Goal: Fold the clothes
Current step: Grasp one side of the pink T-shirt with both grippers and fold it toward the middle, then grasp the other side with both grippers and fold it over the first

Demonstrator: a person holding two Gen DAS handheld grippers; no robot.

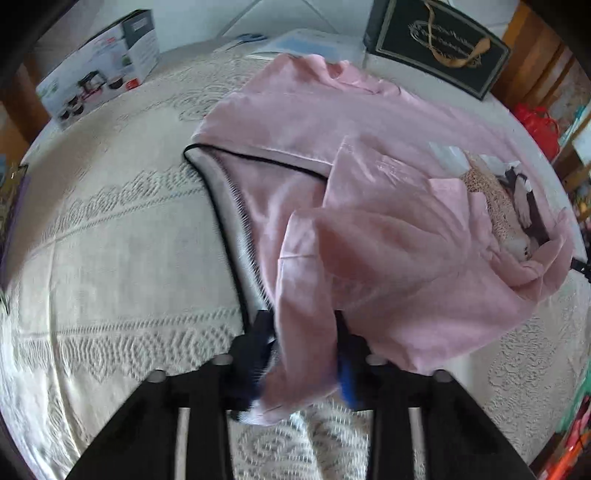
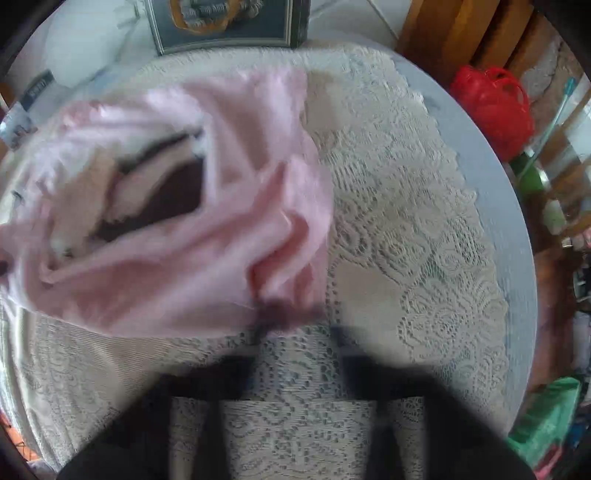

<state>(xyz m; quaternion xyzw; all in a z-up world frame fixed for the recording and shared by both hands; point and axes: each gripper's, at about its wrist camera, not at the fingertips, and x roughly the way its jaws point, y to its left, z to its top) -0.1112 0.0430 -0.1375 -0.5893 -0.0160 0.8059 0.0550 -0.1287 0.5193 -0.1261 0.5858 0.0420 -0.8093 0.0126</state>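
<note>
A pink shirt [image 1: 354,192] with a printed picture and a black-trimmed hem lies crumpled on a round table under a cream lace cloth [image 1: 110,240]. My left gripper [image 1: 304,332] is shut on a fold of the pink shirt, which hangs down between the fingers. In the right wrist view the pink shirt [image 2: 207,229] is bunched to the left, motion-blurred. My right gripper [image 2: 295,332] has its fingers spread, with the shirt's lower edge just at the left fingertip; lace cloth [image 2: 388,229] shows between them.
A white product box [image 1: 99,66] stands at the table's far left. A dark gift box [image 1: 439,40] stands at the far side, also in the right wrist view [image 2: 225,22]. A red bag [image 2: 491,107] and wooden furniture [image 2: 461,29] stand beyond the table's right edge.
</note>
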